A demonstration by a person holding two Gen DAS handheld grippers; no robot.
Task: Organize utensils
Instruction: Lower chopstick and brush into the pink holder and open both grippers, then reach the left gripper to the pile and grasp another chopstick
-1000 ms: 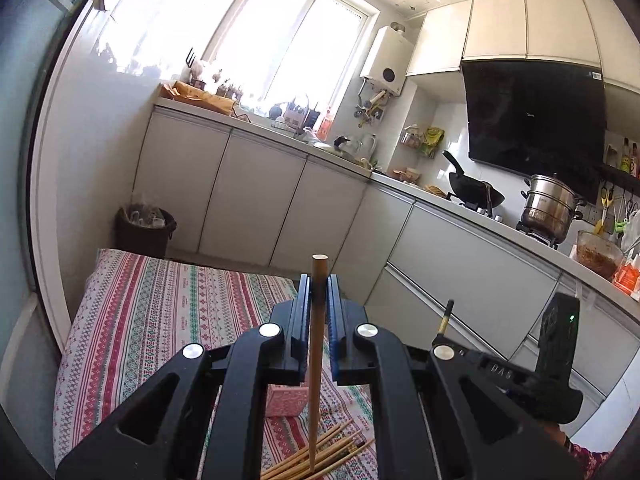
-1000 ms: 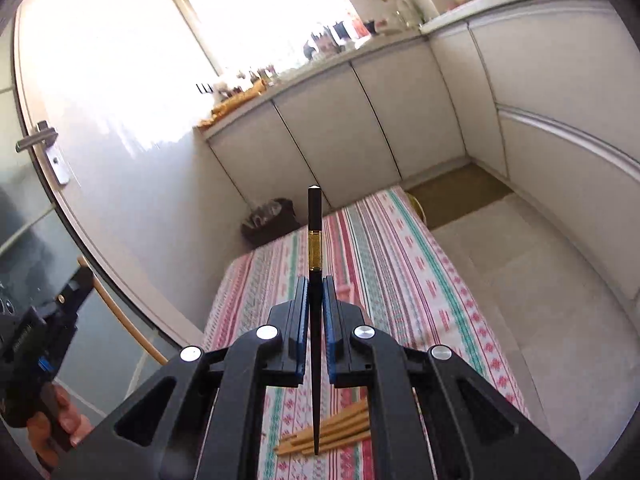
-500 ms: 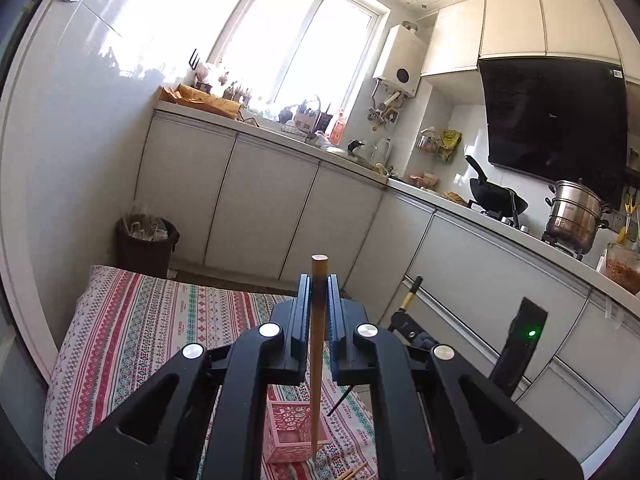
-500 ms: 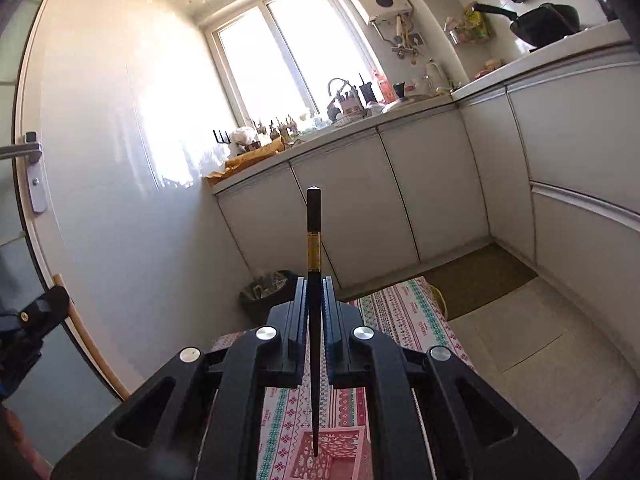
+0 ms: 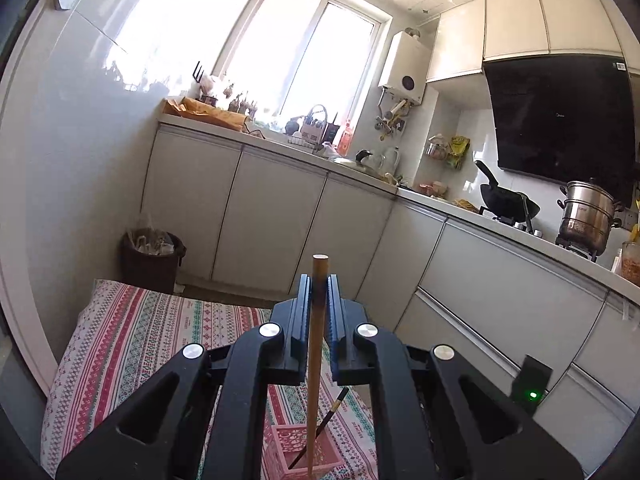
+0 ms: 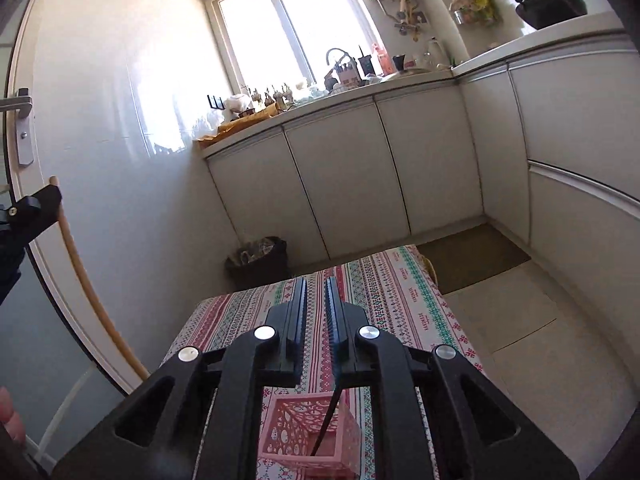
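Chopsticks: two, wooden chopstick (image 5: 316, 344) and black chopstick (image 6: 329, 420) leaning in one pink basket (image 6: 316, 432), lower centre.
Left gripper (image 5: 319, 292): clamping the wooden one.
Right gripper (image 6: 316, 300): jaws opening, gripping nothing.

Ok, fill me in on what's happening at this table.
A person is sorting chopsticks into a pink basket on a striped tablecloth, with a handheld gripper in each hand. The left gripper is shut on a light wooden chopstick, held upright with its tip down in the basket. The right gripper is opening; the black chopstick has dropped from between its fingers and leans inside the basket.
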